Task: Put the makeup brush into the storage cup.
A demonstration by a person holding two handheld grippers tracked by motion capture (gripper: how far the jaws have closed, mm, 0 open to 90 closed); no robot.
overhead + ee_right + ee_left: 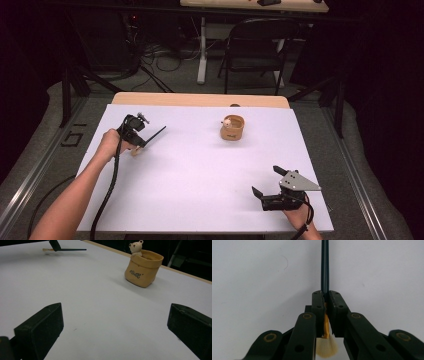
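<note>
Left tool [325, 298] is clamped on a paintbrush [325, 267] at the gold ferrule: dark handle runs straight out past the jaw tips, pale bristles [326, 347] sit back between the jaws, all just above the white worktop [200, 175] at its left side. Right tool [267, 182] is released, jaws wide with nothing between, at the near right corner. Tan bear pot [232, 128] stands well apart from both, toward the far edge.

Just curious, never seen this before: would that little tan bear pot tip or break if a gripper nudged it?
The bear pot looks squat with a broad base, so it would probably slide rather than tip. Its glazed, ceramic-like look suggests it is rigid, fairly heavy, and may chip if knocked over.
</note>
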